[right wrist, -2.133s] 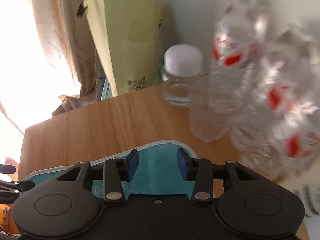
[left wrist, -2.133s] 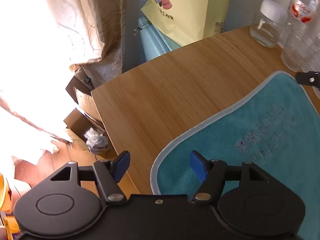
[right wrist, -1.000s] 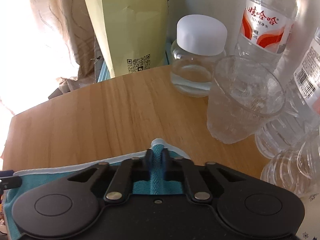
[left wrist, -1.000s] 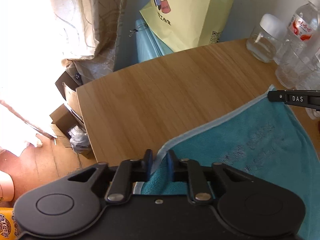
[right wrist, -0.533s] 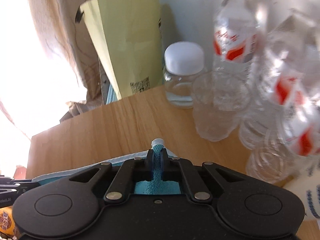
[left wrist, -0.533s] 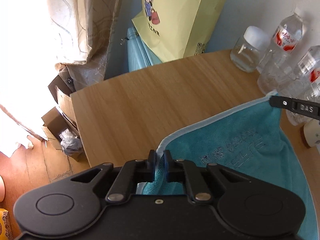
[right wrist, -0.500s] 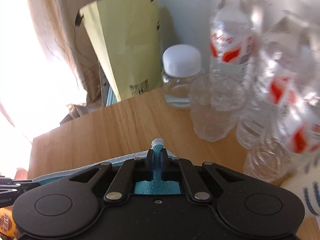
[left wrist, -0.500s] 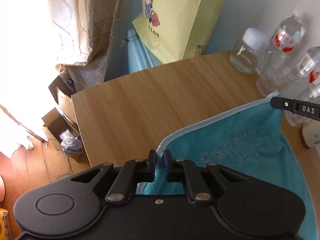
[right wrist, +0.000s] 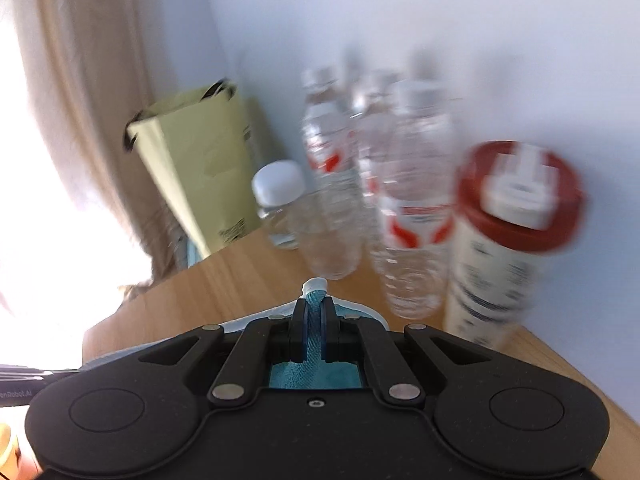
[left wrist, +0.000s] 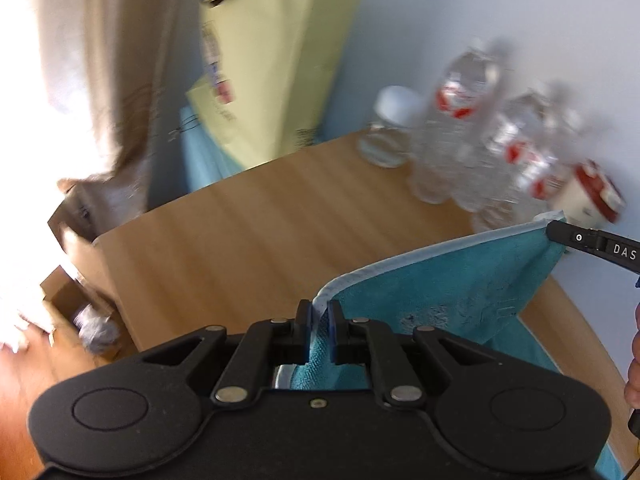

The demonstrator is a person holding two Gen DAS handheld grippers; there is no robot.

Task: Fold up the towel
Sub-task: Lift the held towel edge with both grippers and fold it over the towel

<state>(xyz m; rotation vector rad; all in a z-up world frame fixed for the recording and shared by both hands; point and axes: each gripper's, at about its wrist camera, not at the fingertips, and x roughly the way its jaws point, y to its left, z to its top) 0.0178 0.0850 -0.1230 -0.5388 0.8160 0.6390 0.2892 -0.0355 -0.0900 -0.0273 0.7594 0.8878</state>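
The left gripper (left wrist: 319, 312) has its jaws clamped on one pale-bordered corner of the teal towel (left wrist: 452, 280). The right gripper (right wrist: 315, 307) is likewise pinched shut on the other corner, a little tuft of the hem poking out past its tips. Between the two the towel's edge runs taut and lifted off the wooden counter (left wrist: 256, 232), and the cloth hangs down from that edge toward the near side; its lower part seems to lie on the counter, though the left gripper's body hides most of it.

In the left wrist view the right gripper's finger enters from the right edge, gripping the far corner.

Along the back of the counter, against the wall, stand a white-capped jar (right wrist: 278, 208), several clear bottles (right wrist: 408, 216) with red labels, and a red-lidded canister (right wrist: 508, 248), all blurred. The right gripper is close to the bottles. A yellow paper bag (left wrist: 264, 72) stands past the counter's far left edge, beside a curtain (left wrist: 100, 60).
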